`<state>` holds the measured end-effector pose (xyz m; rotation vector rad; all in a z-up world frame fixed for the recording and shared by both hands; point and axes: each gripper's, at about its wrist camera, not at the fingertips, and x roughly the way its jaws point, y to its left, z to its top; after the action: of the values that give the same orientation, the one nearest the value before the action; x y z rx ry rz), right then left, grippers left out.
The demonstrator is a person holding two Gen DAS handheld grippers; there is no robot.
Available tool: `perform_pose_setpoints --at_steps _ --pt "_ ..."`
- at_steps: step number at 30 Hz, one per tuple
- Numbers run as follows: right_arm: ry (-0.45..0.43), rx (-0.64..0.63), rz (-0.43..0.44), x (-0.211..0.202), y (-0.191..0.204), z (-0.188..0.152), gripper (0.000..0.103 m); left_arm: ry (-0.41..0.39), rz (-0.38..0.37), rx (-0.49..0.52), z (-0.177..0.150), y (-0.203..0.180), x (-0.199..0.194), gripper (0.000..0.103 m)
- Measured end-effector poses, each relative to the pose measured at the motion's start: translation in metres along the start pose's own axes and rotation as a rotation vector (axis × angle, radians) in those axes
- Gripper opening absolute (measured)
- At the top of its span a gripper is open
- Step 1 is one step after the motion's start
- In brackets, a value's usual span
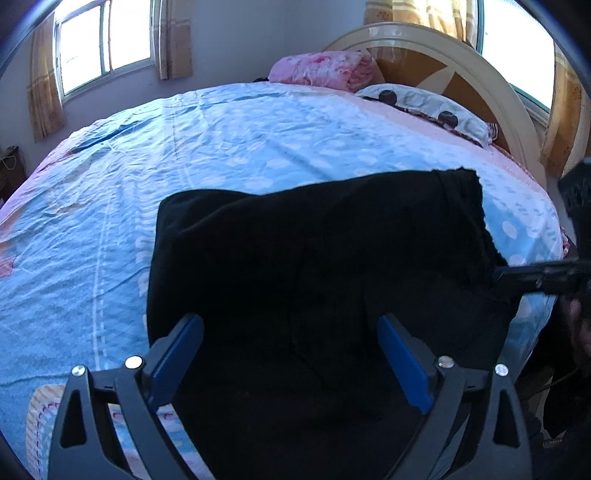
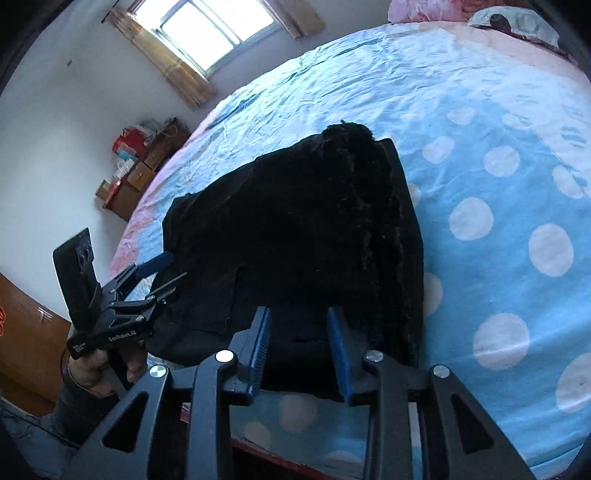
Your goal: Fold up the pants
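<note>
Blue pads of the left gripper (image 1: 290, 339) stand wide apart low in the left wrist view, with nothing pinched between them; under and beyond them lie the pants (image 1: 314, 251), a black, fuzzy bundle folded into a thick slab near the bed's near edge. In the right wrist view the right gripper (image 2: 299, 334) has its pads part-way spread, hovering over the near end of the pants (image 2: 306, 229); whether the pads touch the cloth cannot be told, though nothing looks clamped. Seen from there, the left gripper (image 2: 162, 273) sits at the pants' left edge, jaws spread, held by a hand (image 2: 99, 369) in a dark sleeve. From the left wrist view the right gripper (image 1: 532, 277) shows as a dark blurred bar at the pants' right edge. The pants rest on a sheet (image 1: 221, 147), light blue with white dots and pink borders, crumpled in places. Farther off lie a pink quilt (image 1: 325, 70) and a pillow (image 1: 428, 107) against a cream headboard (image 1: 461, 55). A window (image 2: 218, 29) with yellow curtains (image 2: 162, 62) lights the room, and a wooden cabinet (image 2: 144, 170) with boxes stands beside the bed.
</note>
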<state>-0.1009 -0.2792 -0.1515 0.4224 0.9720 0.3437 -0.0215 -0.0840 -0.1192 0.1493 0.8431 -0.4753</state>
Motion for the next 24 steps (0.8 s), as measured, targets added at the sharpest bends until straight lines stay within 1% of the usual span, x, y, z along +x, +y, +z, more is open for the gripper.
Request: perform_pose_setpoints --at_steps 2,3,5,7,10,12,13,14,16,17,19,20,22,24 --pt "0.001 0.008 -0.006 -0.003 0.010 0.012 0.036 0.003 0.002 -0.007 -0.003 0.003 -0.002 0.097" --pt "-0.011 0.000 -0.014 -0.007 0.017 0.020 0.043 0.005 0.004 -0.011 -0.004 0.005 -0.002 0.097" --pt "-0.042 -0.022 0.001 -0.008 0.030 0.035 0.054 0.004 0.007 -0.018 -0.007 0.008 -0.005 0.097" --pt "-0.054 -0.045 0.036 -0.001 0.044 0.050 0.054 0.005 0.014 -0.020 -0.010 0.011 -0.007 0.097" --pt "-0.036 -0.106 -0.024 0.022 0.063 0.065 0.054 0.011 0.020 -0.032 -0.013 0.017 -0.011 0.098" --pt "-0.029 -0.092 0.046 0.031 0.067 0.069 0.054 0.015 0.027 -0.038 -0.017 0.021 -0.012 0.099" --pt "-0.025 -0.091 0.060 0.035 0.070 0.070 0.054 0.019 0.034 -0.041 -0.019 0.022 -0.011 0.102" --pt "-0.023 -0.092 0.078 0.040 0.076 0.075 0.054 0.022 0.032 -0.052 -0.020 0.024 -0.011 0.102" --pt "0.007 -0.101 0.156 0.054 0.088 0.087 0.054 0.025 0.000 -0.080 -0.026 0.029 -0.013 0.102" --pt "0.030 -0.107 0.165 0.062 0.095 0.090 0.054 0.028 0.000 -0.082 -0.028 0.029 -0.014 0.102" --pt "0.109 -0.116 0.158 0.087 0.103 0.097 0.055 0.037 0.005 -0.083 -0.034 0.030 -0.013 0.102" --pt "0.122 -0.125 0.140 0.095 0.104 0.099 0.055 0.042 -0.002 -0.088 -0.036 0.031 -0.012 0.102" --pt "0.193 -0.143 0.067 0.120 0.100 0.102 0.055 0.038 -0.013 -0.111 -0.041 0.033 -0.012 0.102" --pt "0.210 -0.141 0.086 0.122 0.099 0.106 0.055 0.018 -0.016 -0.124 -0.044 0.034 -0.016 0.102"
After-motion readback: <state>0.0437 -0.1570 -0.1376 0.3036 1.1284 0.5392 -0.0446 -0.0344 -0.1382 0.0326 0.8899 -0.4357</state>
